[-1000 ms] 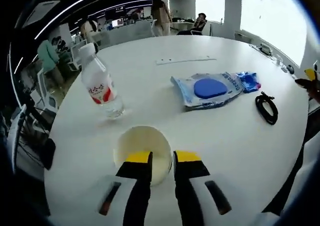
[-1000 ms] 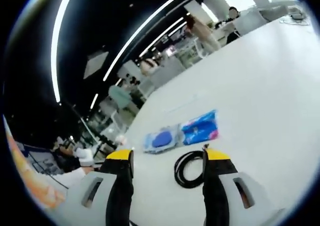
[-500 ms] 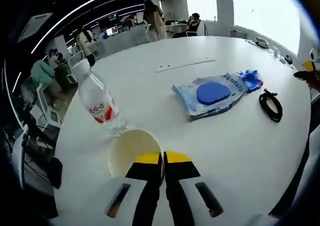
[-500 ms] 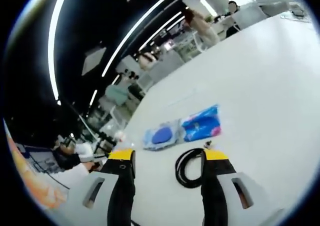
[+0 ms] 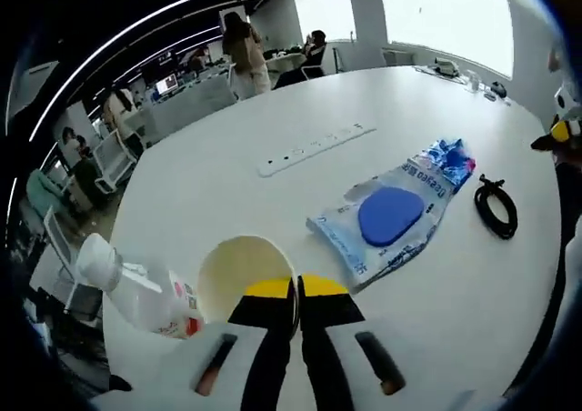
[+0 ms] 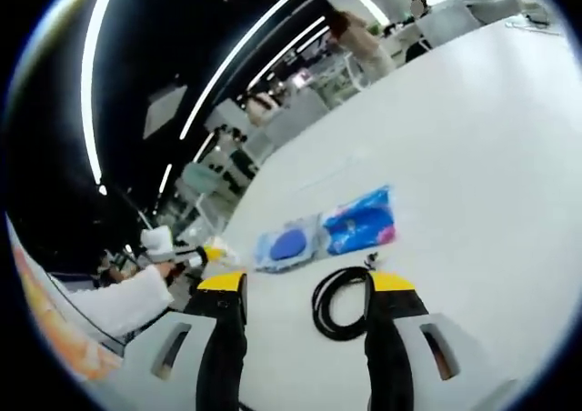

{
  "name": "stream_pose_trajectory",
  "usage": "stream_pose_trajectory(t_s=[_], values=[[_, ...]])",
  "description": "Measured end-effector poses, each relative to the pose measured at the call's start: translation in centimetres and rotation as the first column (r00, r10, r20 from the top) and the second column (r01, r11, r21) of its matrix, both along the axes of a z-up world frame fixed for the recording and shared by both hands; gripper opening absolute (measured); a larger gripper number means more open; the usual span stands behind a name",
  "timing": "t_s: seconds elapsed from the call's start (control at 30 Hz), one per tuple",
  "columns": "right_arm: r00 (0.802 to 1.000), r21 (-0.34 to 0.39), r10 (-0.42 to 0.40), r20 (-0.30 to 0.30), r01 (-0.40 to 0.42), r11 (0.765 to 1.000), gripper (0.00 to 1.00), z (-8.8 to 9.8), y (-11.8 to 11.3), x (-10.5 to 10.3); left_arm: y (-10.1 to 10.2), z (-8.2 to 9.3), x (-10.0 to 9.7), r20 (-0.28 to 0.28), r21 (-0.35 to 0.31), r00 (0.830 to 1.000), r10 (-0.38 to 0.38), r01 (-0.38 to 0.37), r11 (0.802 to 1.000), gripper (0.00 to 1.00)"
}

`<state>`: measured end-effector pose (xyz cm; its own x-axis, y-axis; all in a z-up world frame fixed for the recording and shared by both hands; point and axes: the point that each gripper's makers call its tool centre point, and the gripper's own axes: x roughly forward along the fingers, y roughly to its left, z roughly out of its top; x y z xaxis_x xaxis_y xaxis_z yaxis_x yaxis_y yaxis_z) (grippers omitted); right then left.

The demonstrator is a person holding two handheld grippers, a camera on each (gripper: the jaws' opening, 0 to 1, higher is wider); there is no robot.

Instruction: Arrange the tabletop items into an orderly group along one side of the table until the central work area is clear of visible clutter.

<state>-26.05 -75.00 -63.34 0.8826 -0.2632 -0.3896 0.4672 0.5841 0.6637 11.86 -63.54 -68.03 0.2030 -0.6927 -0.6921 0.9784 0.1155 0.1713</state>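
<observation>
Left gripper (image 5: 296,286) went from jaws apart around cup rim to pinched tight on paper cup (image 5: 245,279) wall. Cup got carried along, rides with jaws now. Water bottle (image 5: 136,293) was upright beside cup, now tipped over, lying by near left edge of table (image 5: 227,193). In right gripper view, left gripper (image 6: 211,255) and sleeve (image 6: 118,302) came in from left.

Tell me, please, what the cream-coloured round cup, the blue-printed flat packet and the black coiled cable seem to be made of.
The cream-coloured round cup looks like matte paper: thin rim, no shine. The blue-printed flat packet seems clear glossy plastic film, since a blue disc shows through it. The black coiled cable appears rubber- or plastic-sheathed, smooth and dull; the exact material cannot be told.
</observation>
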Motion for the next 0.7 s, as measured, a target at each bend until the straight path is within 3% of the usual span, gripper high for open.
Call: stream_pose_trajectory(t_s=[0.27, 0.7], values=[[1.0, 0.015, -0.027, -0.01, 0.027, 1.0, 0.5, -0.4, -0.7, -0.2, -1.3, -1.9, 0.3, -0.036, 0.028, 0.999, -0.015, 0.016, 0.999, 0.0], [1.0, 0.028, 0.015, -0.021, -0.014, 1.0, 0.5, -1.1, -0.2, 1.0, -1.5, -2.5, 0.2, -0.049, 0.039, 0.999, -0.021, 0.023, 0.999, 0.0]])
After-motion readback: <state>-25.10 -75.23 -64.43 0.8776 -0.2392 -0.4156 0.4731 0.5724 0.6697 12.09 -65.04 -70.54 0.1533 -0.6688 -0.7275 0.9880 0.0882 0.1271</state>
